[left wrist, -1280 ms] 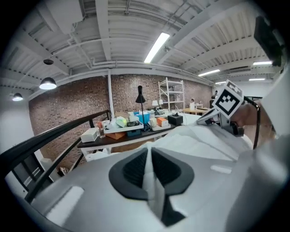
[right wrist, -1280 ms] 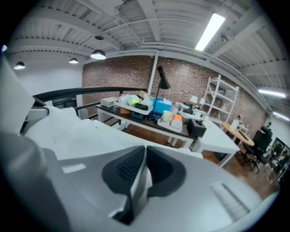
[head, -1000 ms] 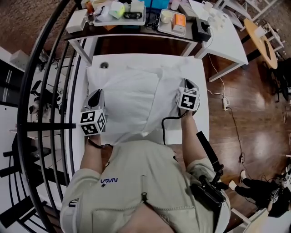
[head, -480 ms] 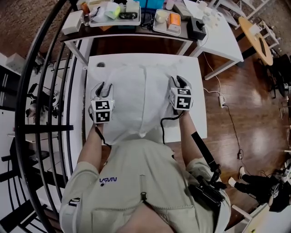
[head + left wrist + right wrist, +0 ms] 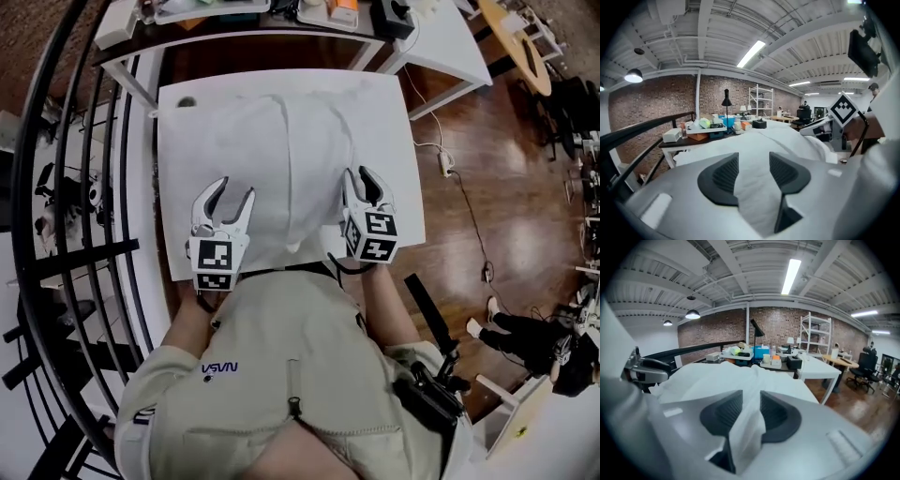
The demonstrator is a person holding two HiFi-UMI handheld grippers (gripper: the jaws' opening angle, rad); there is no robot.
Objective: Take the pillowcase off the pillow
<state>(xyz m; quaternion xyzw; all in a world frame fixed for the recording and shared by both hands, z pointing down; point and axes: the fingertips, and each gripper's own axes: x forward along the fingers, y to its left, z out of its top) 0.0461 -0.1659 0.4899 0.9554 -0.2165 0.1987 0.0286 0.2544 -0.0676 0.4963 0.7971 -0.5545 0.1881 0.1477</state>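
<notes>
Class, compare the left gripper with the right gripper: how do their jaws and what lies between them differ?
On the left gripper the jaws stand wider apart than on the right gripper. A fold of pillowcase rises between the right gripper's jaws; the left gripper's gap shows only smooth cloth. Shared: both pairs have just been opening, and neither clamps the cloth.

Can't tell if pillow's in pillowcase; back table cut off @ top.

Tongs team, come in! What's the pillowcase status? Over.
Left tongs and right tongs open, jaws just been opening, pillowcase cloth loose between each pair. It lies spread on the table. Small dark thing at far corner, apart.
</notes>
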